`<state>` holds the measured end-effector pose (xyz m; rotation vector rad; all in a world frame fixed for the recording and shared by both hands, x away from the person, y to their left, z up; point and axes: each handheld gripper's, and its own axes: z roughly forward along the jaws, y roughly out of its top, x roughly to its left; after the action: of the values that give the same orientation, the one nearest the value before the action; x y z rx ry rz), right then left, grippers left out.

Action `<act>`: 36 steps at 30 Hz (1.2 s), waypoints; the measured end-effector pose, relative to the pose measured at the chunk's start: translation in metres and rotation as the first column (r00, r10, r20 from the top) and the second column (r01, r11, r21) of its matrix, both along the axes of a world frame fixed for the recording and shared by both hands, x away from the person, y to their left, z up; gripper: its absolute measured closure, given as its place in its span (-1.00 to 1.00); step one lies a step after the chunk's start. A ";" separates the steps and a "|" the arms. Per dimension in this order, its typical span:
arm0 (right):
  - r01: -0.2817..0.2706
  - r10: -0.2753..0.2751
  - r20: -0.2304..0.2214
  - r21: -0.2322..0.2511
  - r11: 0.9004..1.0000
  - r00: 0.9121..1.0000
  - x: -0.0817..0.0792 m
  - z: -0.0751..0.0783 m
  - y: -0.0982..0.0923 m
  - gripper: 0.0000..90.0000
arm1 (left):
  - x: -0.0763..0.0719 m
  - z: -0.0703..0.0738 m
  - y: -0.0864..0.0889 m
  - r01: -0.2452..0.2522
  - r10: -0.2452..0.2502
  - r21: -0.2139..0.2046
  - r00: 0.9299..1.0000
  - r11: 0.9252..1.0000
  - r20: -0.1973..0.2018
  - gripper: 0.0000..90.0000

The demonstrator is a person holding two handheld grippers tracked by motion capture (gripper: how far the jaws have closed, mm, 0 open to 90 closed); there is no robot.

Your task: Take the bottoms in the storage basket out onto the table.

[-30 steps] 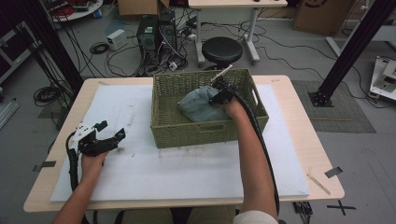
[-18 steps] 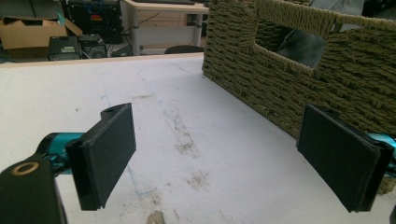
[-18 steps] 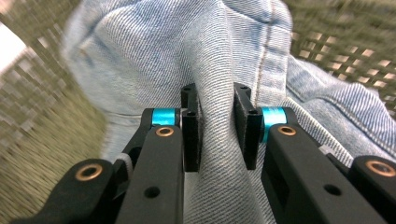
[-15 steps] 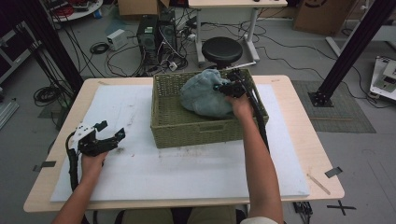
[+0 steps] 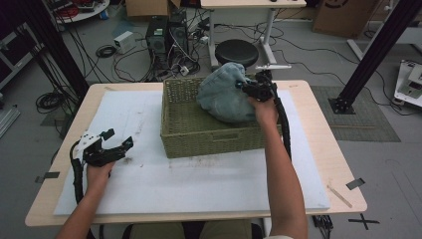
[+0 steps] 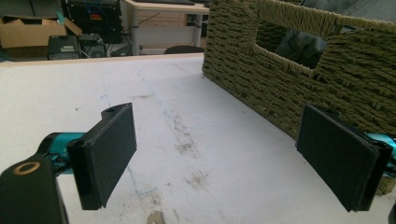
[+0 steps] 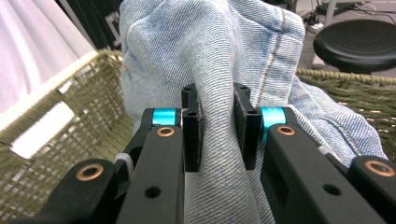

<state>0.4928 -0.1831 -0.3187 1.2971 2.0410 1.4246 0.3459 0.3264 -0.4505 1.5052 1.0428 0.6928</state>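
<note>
The right gripper [image 5: 247, 85] is clamped on a fold of the jeans [image 5: 224, 97]; in the right gripper view, both pads [image 7: 193, 126] press the denim [image 7: 219, 70] between them. Its jaws have just been closing on that fold. The jeans hang as a bundle above the far right part of the basket [image 5: 199, 134], their lower part level with the rim, clear of the basket floor as far as can be seen.

The left gripper [image 5: 115, 141] rests on the white mat [image 5: 149, 184] near the table's left edge, well apart from the basket. Its jaws stand wide, nothing between them; in the left gripper view, the pads [image 6: 109, 154] frame bare mat [image 6: 187, 140], with the basket wall [image 6: 280, 84] just beside the right pad. Denim shows through the basket's handle slot.
</note>
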 end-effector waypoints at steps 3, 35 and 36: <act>0.001 -0.002 0.021 0.022 1.000 1.000 -0.004 0.005 -0.004 0.73 | 0.000 0.000 0.000 -0.001 0.001 -0.003 1.000 1.000 0.000 -0.73; -0.156 0.065 0.276 0.320 0.935 0.959 -0.064 0.045 -0.042 0.75 | 0.000 0.000 0.000 0.001 -0.001 0.004 1.000 1.000 0.002 -0.73; -0.162 0.068 0.283 0.323 0.932 0.957 -0.067 0.047 -0.044 0.75 | 0.000 0.000 0.000 0.002 -0.002 0.005 1.000 1.000 0.002 -0.73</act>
<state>0.4262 -0.2271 -0.2717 1.0423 1.7680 1.9631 0.3459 0.3263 -0.4504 1.5091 1.0392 0.6957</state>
